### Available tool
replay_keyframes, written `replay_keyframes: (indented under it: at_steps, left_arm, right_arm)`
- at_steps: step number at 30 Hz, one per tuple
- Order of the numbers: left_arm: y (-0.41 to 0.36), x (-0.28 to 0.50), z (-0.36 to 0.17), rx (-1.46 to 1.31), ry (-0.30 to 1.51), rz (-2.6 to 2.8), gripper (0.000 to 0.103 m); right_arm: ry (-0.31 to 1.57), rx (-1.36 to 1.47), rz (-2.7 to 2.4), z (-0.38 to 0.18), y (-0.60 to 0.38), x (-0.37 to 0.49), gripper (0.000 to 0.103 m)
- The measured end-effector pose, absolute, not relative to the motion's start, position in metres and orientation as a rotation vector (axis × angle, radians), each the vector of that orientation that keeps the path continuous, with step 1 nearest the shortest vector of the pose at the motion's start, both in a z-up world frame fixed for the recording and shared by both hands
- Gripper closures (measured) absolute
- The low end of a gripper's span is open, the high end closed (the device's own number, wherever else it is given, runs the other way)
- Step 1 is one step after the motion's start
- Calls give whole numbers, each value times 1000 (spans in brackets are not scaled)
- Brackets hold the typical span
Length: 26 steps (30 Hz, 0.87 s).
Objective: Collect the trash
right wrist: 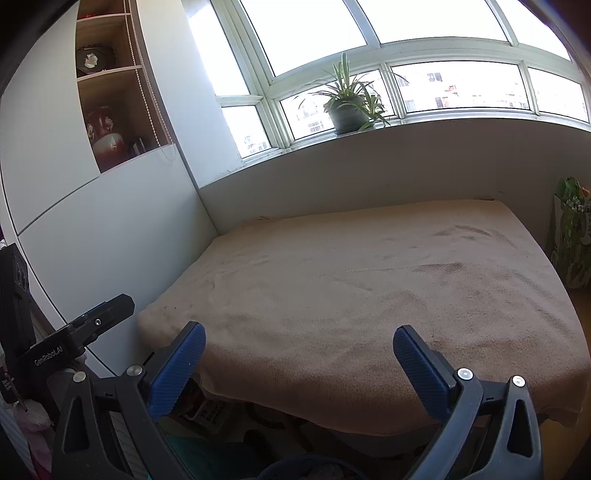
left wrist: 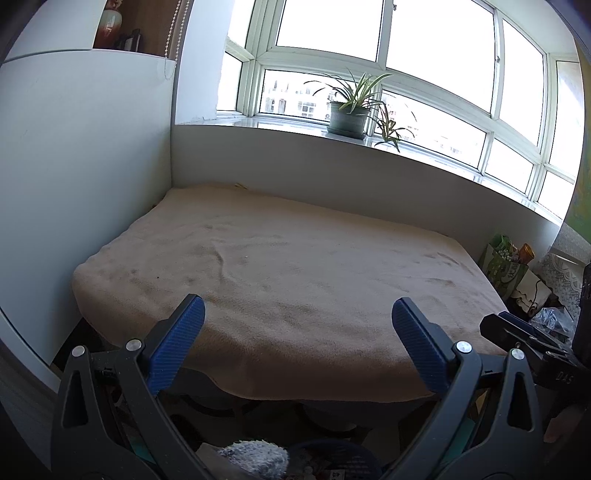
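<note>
Zero trash visible on the bed (left wrist: 295,280) ahead of us; left hand-held gripper (left wrist: 297,321) and right hand-held gripper (right wrist: 299,345) both spread, empty.

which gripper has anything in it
Neither. The left gripper and the right gripper both stand open with nothing between their jaws, over the bare tan blanket.

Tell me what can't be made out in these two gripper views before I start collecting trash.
- Under the beige blanket, both views: the overhanging edge and shadow hide what sits below.
- Blue round rim, right wrist view: cut off by the bottom edge; contents unclear.
- Crumpled clear plastic, left wrist view: partly behind the right gripper, too small to identify.
- Outside the window: overexposed.
</note>
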<state>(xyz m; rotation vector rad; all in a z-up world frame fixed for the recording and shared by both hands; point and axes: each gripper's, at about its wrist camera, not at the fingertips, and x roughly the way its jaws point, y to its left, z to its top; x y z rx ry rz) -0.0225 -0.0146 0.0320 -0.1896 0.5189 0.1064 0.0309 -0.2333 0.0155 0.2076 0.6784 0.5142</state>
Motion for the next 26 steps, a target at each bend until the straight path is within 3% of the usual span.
replay_keyframes:
  at_steps: [26]
  left_arm:
    - [0, -20, 17, -227, 542, 120, 0]
  right_arm:
    - [713, 221, 503, 5, -233, 32, 0]
